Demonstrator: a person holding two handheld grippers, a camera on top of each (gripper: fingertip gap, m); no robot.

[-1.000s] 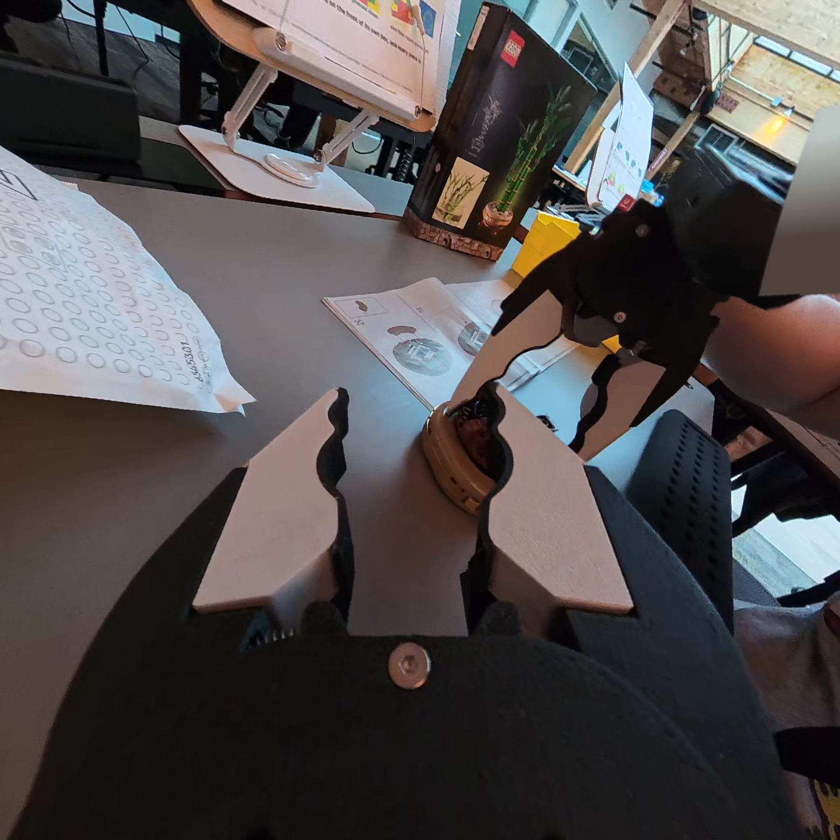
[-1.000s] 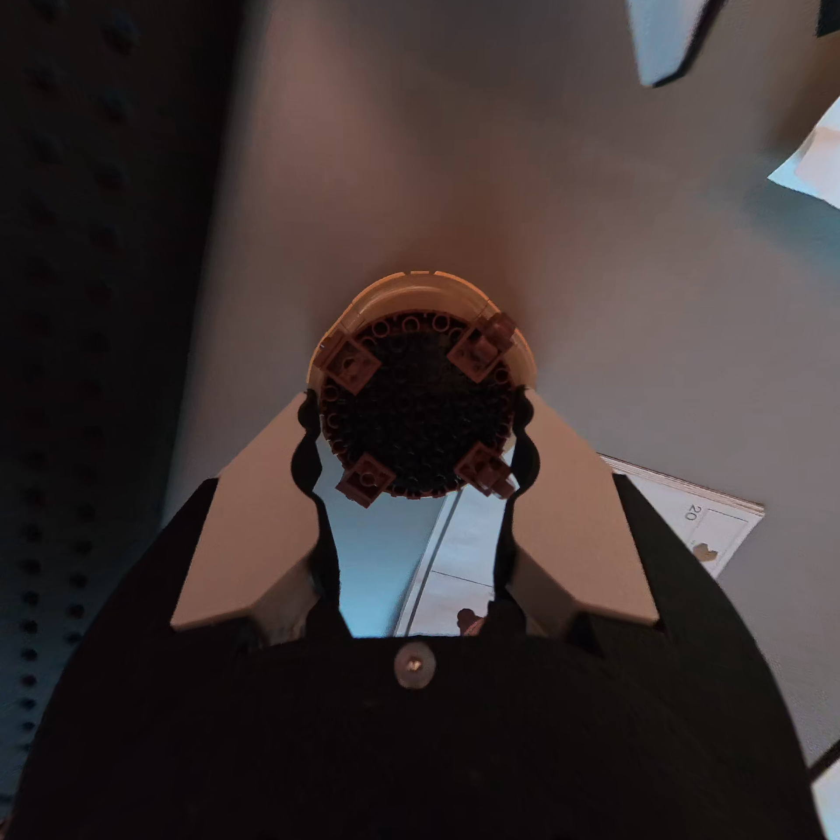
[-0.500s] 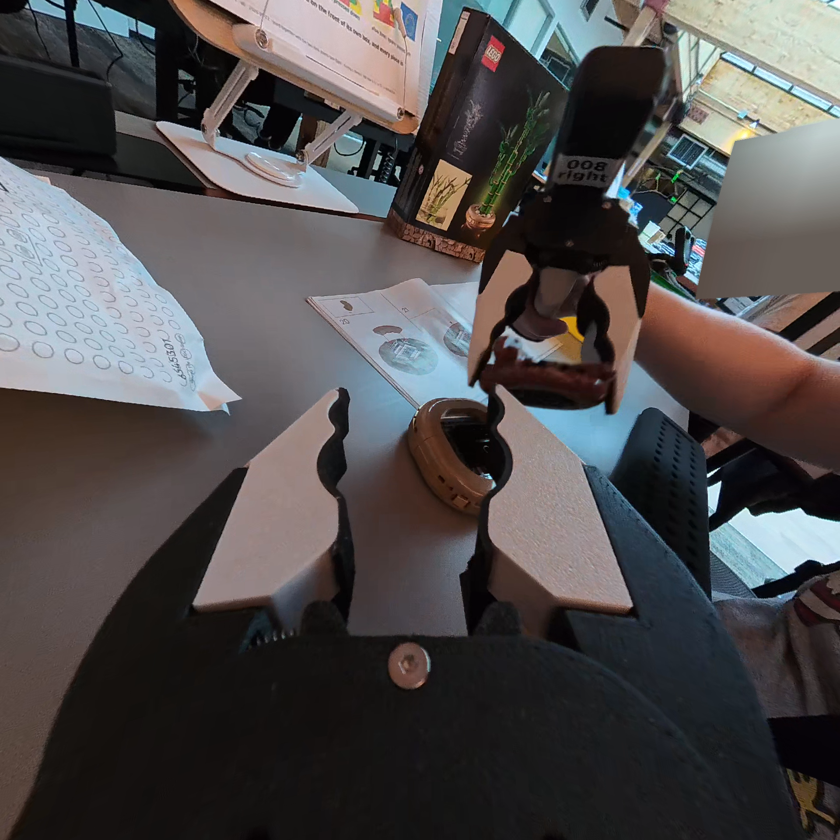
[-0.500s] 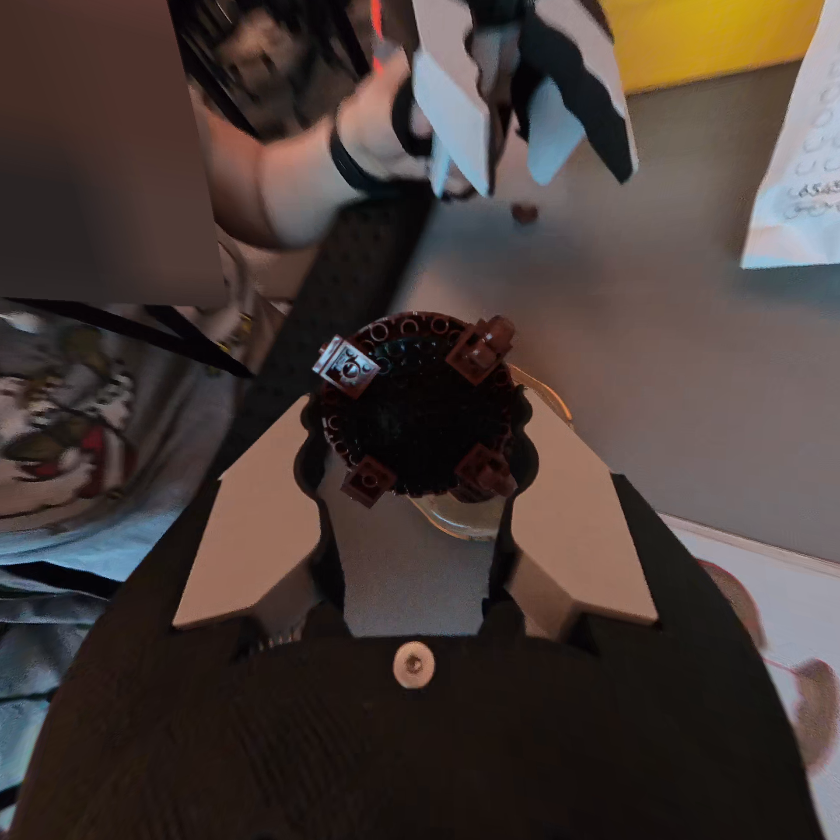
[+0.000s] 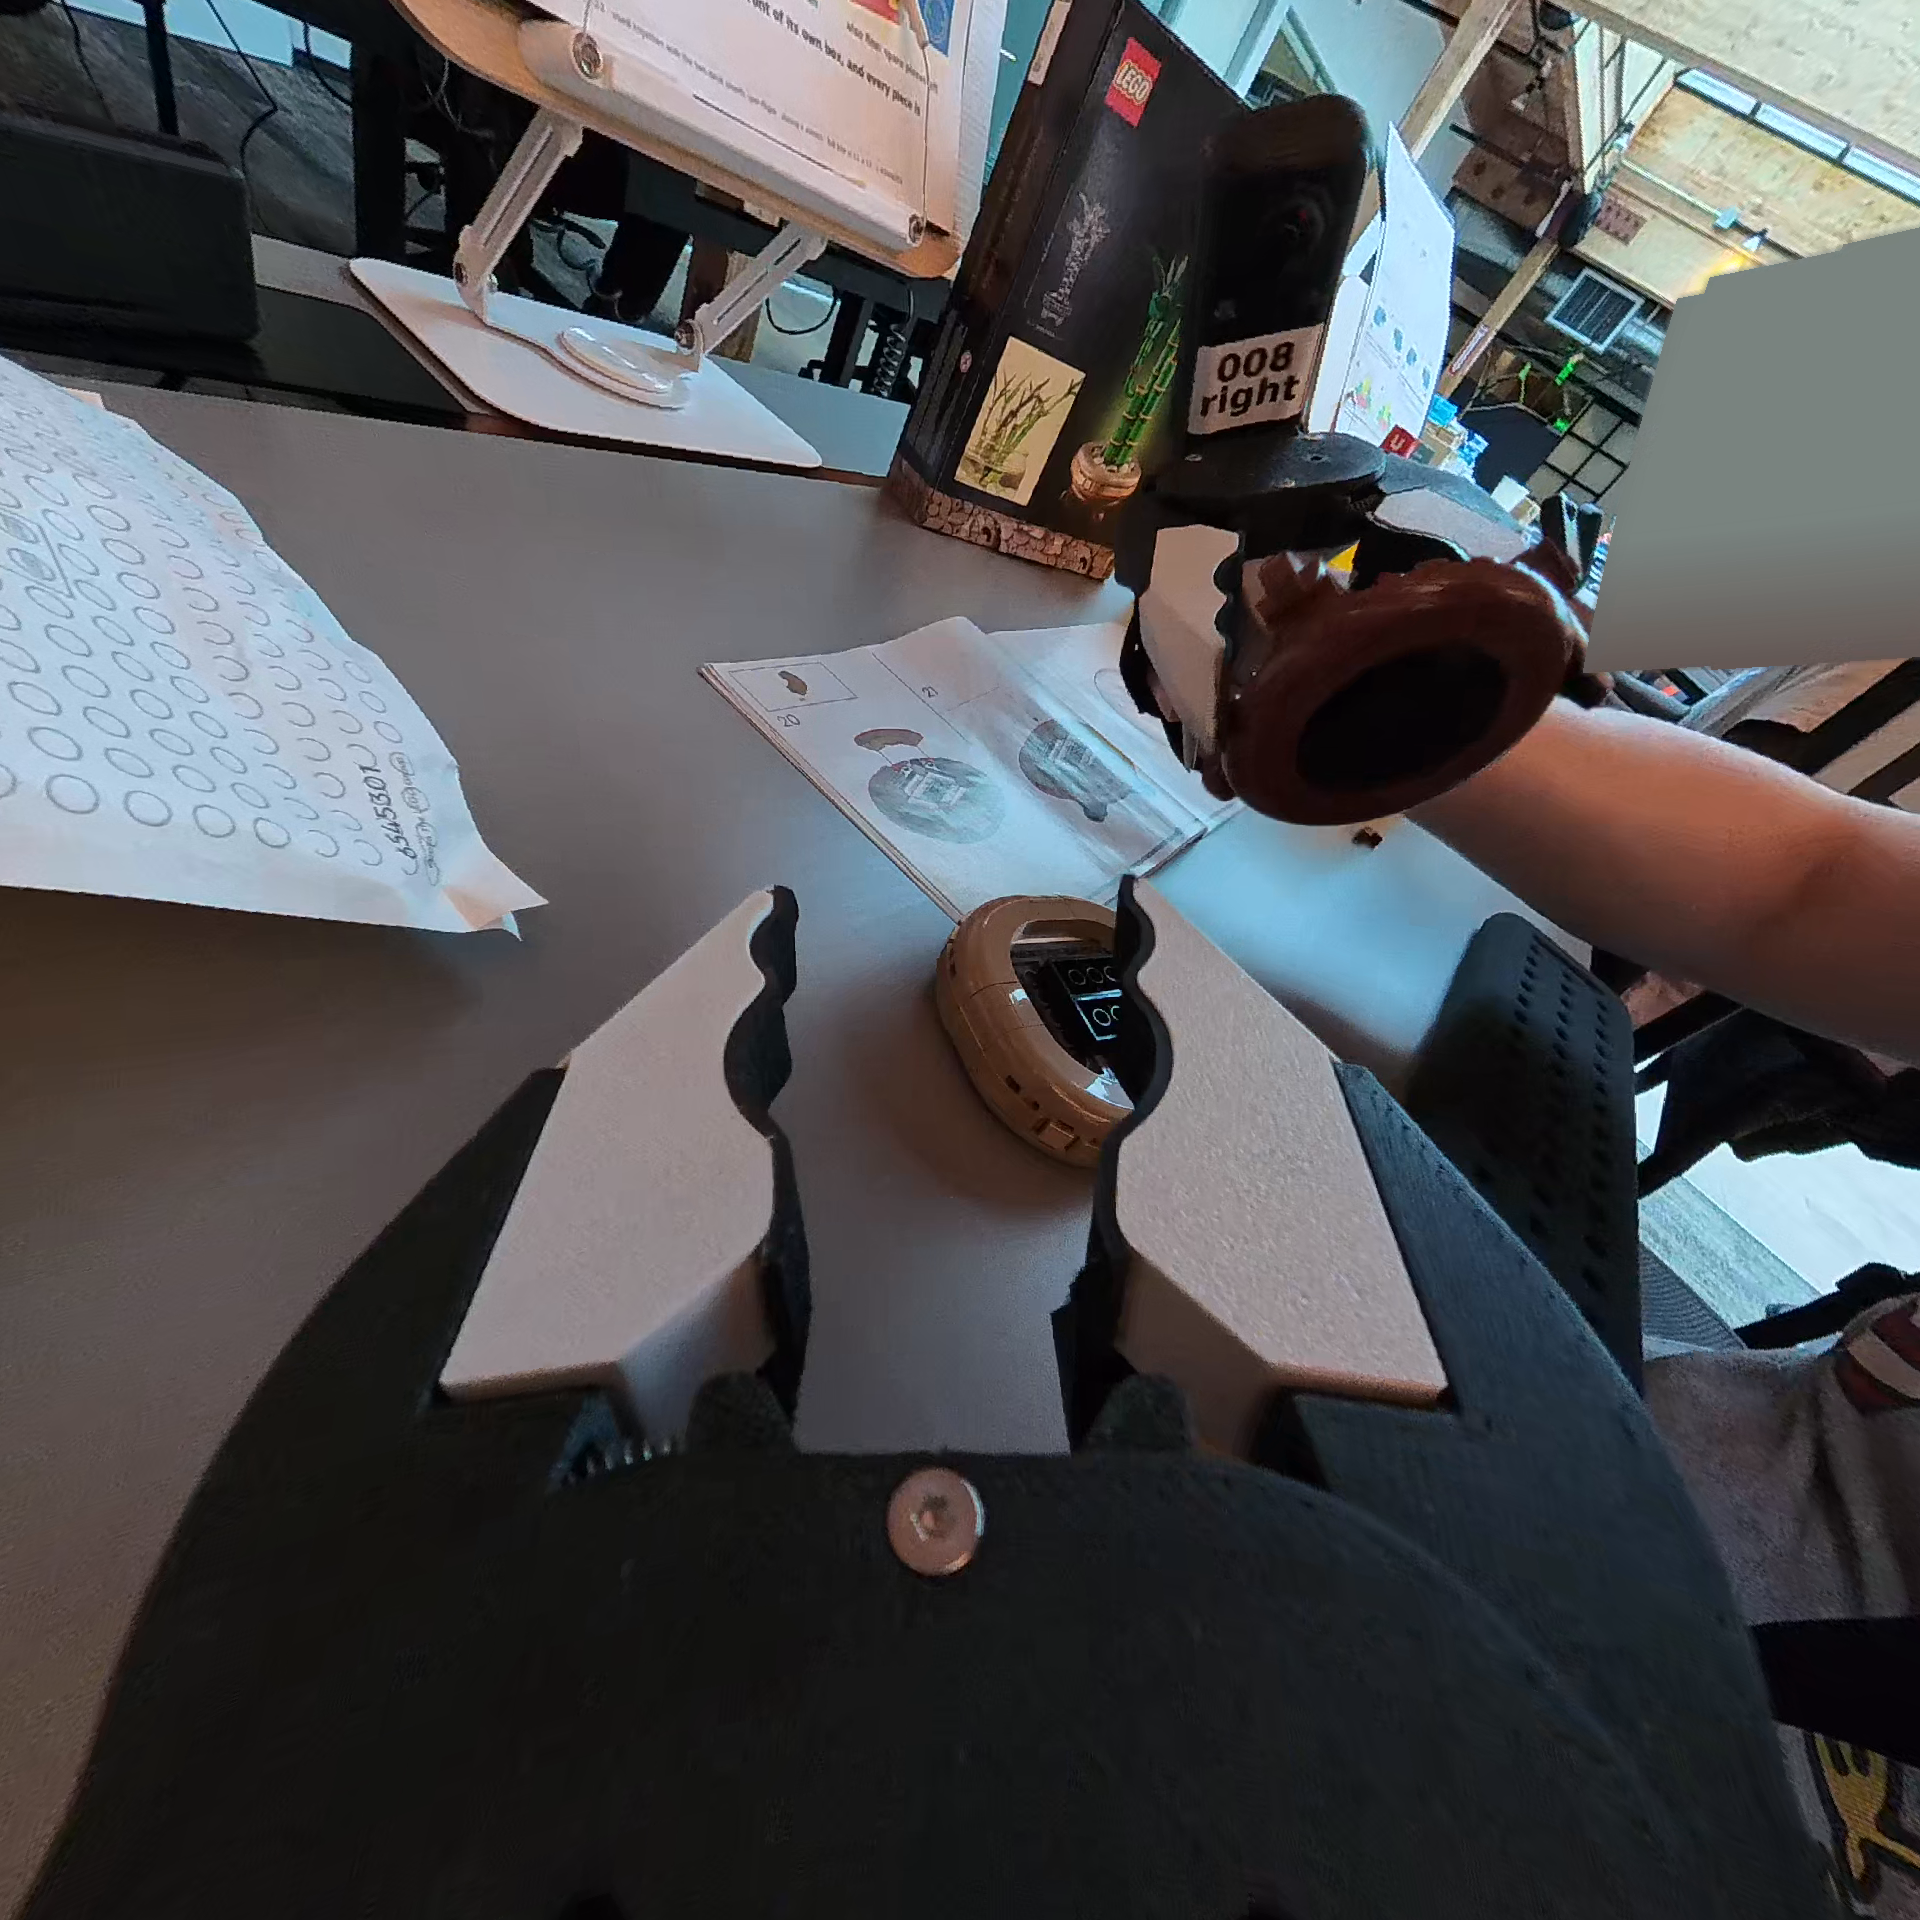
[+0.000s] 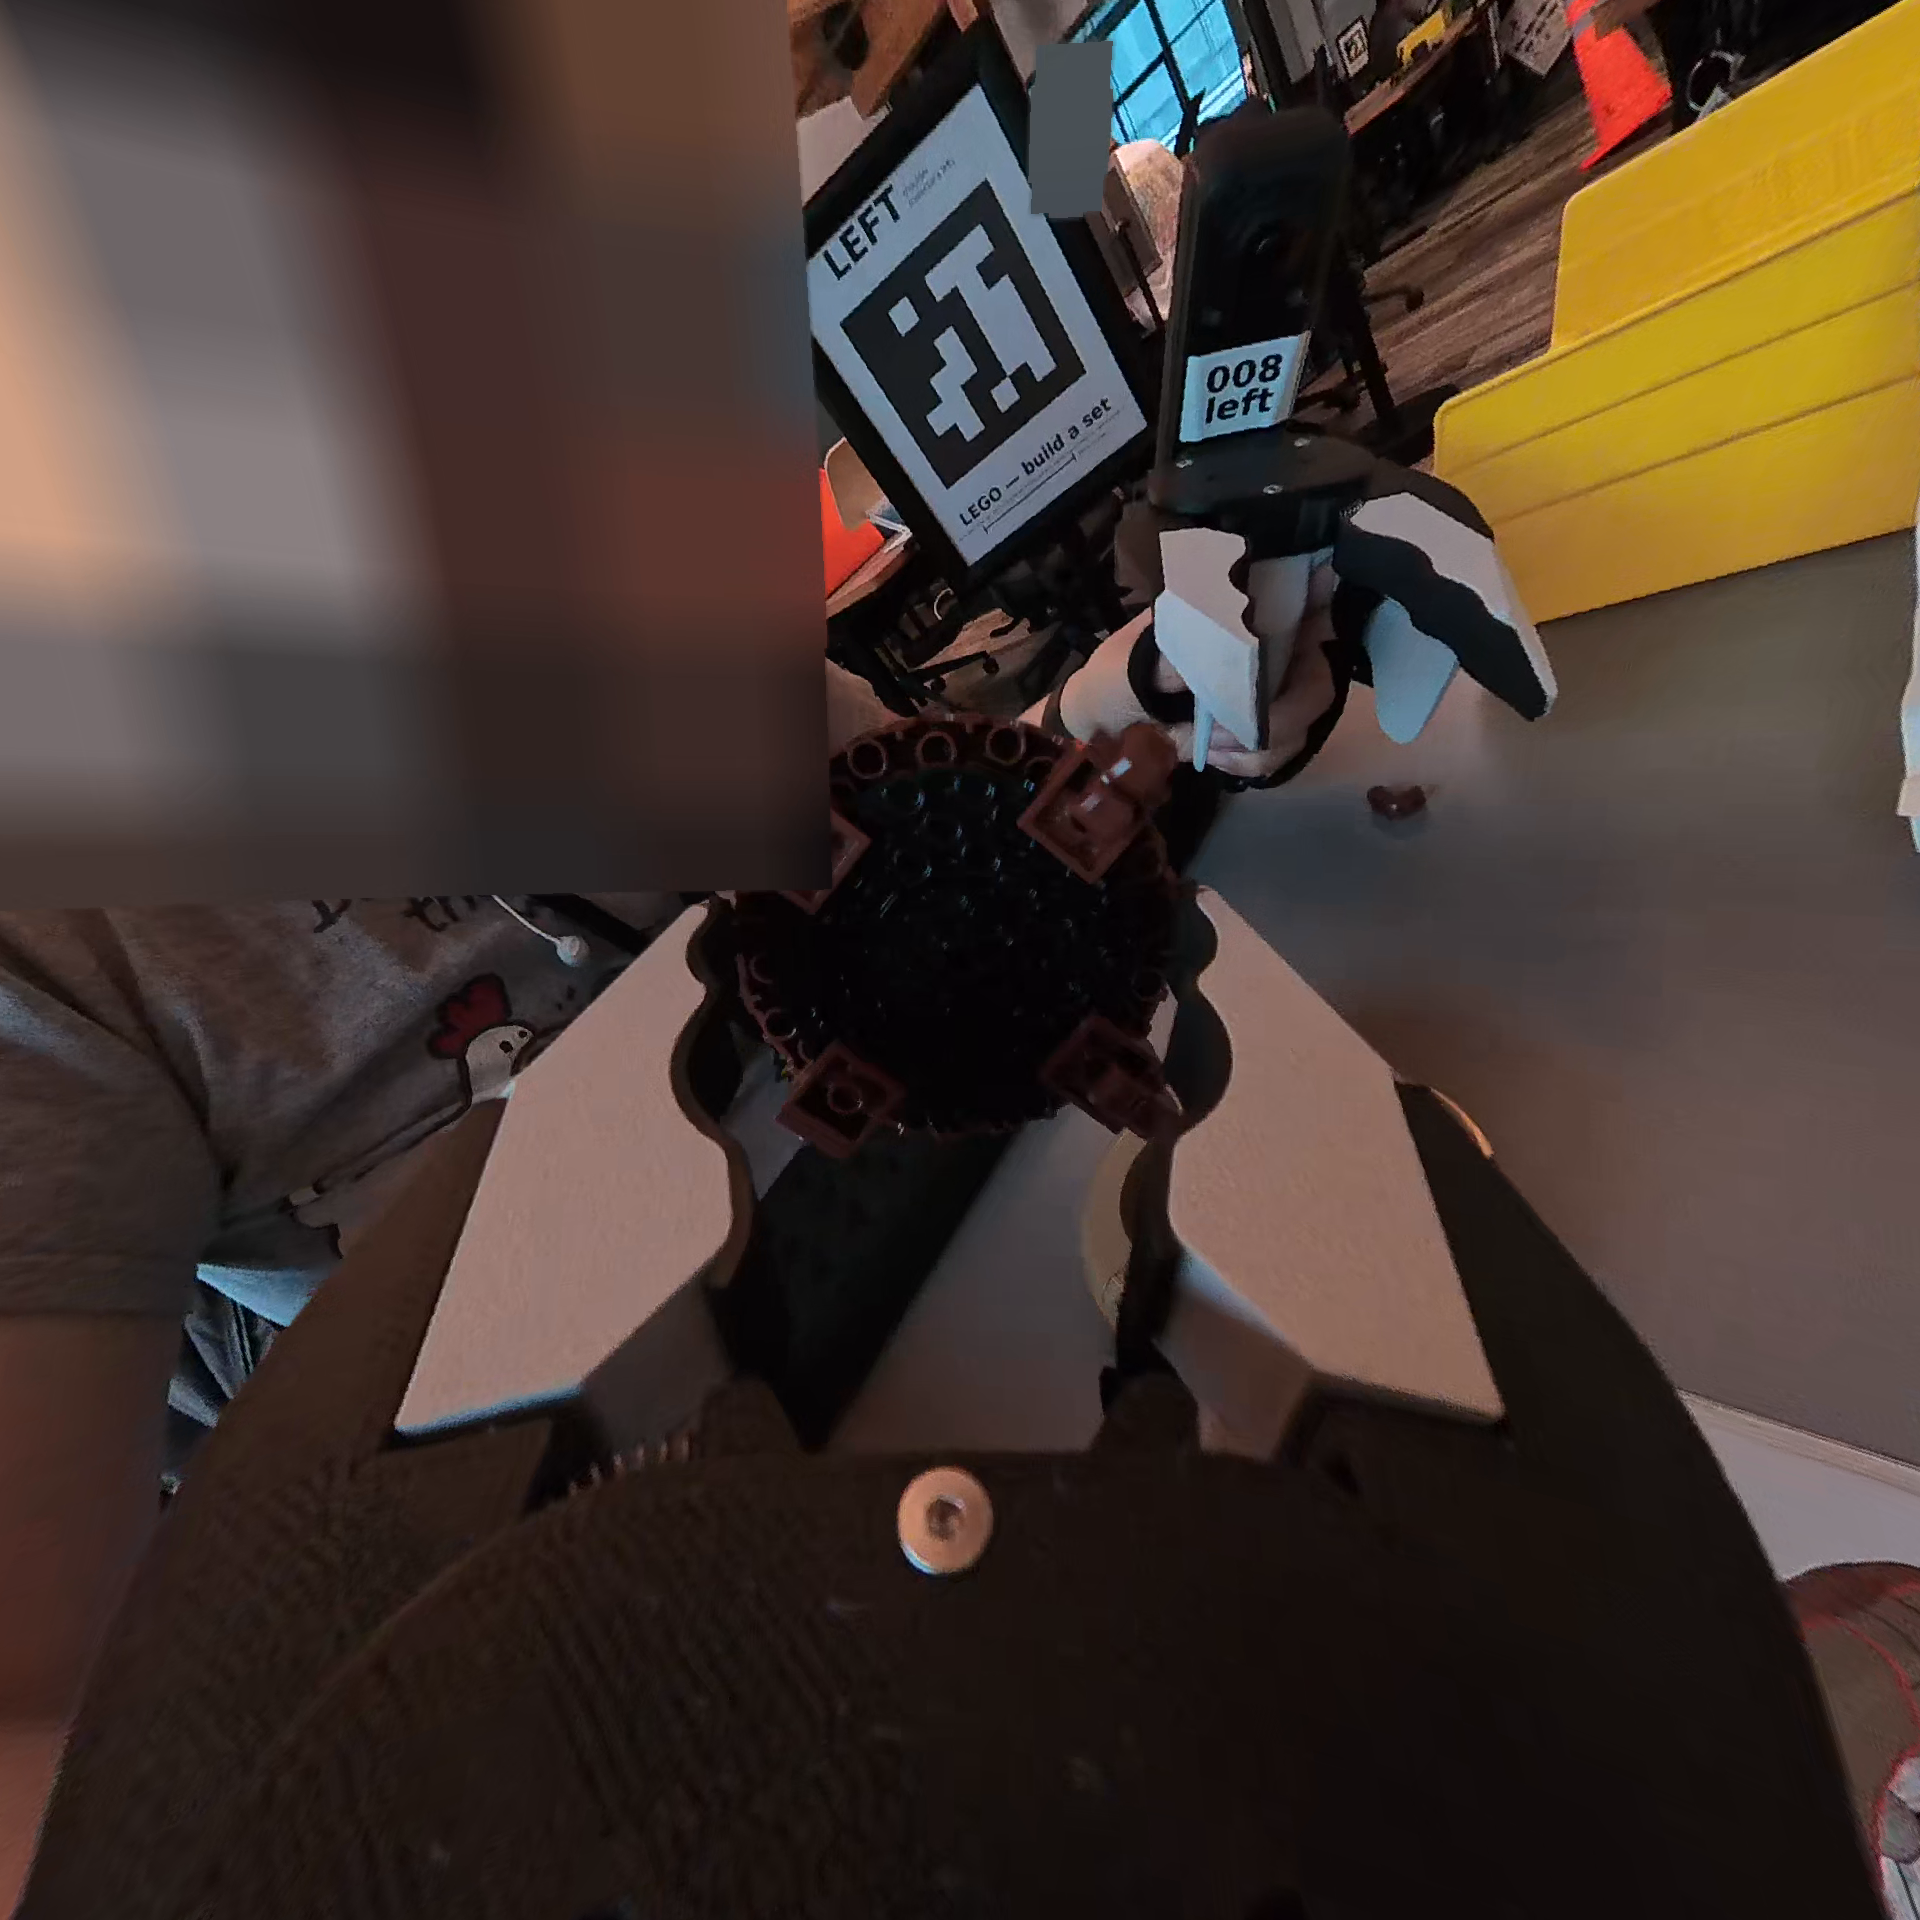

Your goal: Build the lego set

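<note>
Left gripper (image 5: 956, 935) is spread wide with nothing in it, hovering low over the grey counter (image 5: 582, 623). At 9 o'clock there's a white dotted paper bag (image 5: 187, 707). Just past the fingertips, around 1 o'clock, the tan round base (image 5: 1003, 1029) sits on the counter, partly hidden by one finger. Behind it lies the open instruction booklet (image 5: 935, 769), with the set's dark box (image 5: 1049, 312) at 12. Over at 2 o'clock, the right gripper (image 6: 951, 977) is up in the air pinching the brown round plate (image 5: 1392, 696), tilted on edge.
</note>
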